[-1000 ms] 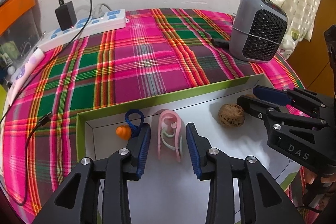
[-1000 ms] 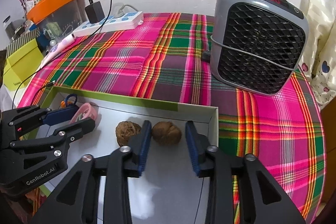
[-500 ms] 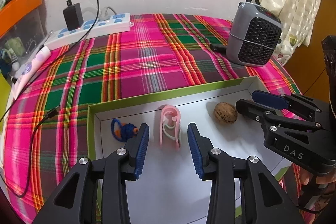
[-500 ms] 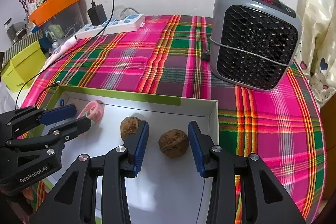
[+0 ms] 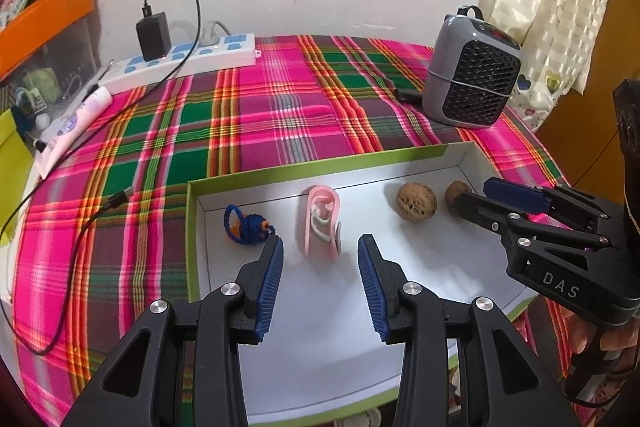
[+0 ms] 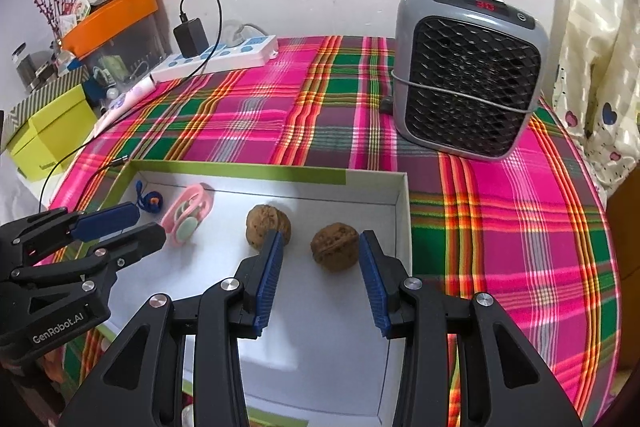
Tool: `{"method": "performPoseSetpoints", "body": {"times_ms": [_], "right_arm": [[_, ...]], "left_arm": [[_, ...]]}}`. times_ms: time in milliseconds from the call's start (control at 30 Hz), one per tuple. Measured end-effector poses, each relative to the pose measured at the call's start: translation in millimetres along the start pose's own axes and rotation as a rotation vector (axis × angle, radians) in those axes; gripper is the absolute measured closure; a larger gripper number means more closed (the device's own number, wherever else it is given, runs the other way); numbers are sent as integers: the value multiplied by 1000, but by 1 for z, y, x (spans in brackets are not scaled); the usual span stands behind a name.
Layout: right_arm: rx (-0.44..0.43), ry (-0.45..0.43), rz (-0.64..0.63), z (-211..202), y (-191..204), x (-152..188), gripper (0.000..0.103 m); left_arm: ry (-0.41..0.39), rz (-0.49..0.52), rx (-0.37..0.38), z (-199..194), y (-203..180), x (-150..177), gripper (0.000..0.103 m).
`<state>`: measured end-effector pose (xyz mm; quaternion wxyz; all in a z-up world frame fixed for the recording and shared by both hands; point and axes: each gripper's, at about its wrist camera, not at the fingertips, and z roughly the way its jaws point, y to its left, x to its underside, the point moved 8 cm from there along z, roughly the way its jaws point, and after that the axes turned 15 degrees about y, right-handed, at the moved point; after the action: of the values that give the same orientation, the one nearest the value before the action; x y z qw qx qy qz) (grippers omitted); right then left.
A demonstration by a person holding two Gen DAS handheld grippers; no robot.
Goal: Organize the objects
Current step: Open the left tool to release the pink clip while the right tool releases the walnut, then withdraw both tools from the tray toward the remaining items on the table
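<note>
4 small items lie inside the shallow white tray (image 5: 460, 163): a blue cord bundle with orange ends (image 5: 246, 229) at the left, a pink clip case (image 5: 320, 223) beside it, then walnut 1 (image 5: 416, 201) and walnut 2 (image 6: 335, 246) toward the right wall. We judge that they form a single row across the tray floor, each item apart from its neighbour.

The left hand-held gripper (image 5: 320, 271) hangs over the tray with its jaws spread wide and nothing between the pads; the pink clip case lies just ahead of its tips. The right hand-held gripper (image 6: 320, 271) is likewise wide open and holds nothing; walnut 2 sits between its blue pads without visible contact.

We assess the organizing as largely done: every visible task item is already in the tray. What remains, if anything, is fine spacing.

Outside the tray, the plaid-covered tabletop (image 6: 260, 115) carries a grey fan heater (image 6: 468, 75) and a white power strip (image 5: 180, 61).
</note>
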<state>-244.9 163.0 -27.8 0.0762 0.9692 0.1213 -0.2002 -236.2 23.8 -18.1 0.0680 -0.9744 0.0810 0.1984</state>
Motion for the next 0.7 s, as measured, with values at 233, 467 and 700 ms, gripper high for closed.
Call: {"method": "performPoseSetpoints", "body": {"times_ms": [233,467,700], "right_arm": [[-4,-12,7,-8,3,10,62],[-1,-30,10,-17,6,22,62],[-8,-62,22,-30,10,34,62]], "left_arm": [[-19,2,-10,-10,-1,10,66],[-35,-2,5,-20,-3,18,65],[-40,-9,13,-24,-4,33,65]]}}
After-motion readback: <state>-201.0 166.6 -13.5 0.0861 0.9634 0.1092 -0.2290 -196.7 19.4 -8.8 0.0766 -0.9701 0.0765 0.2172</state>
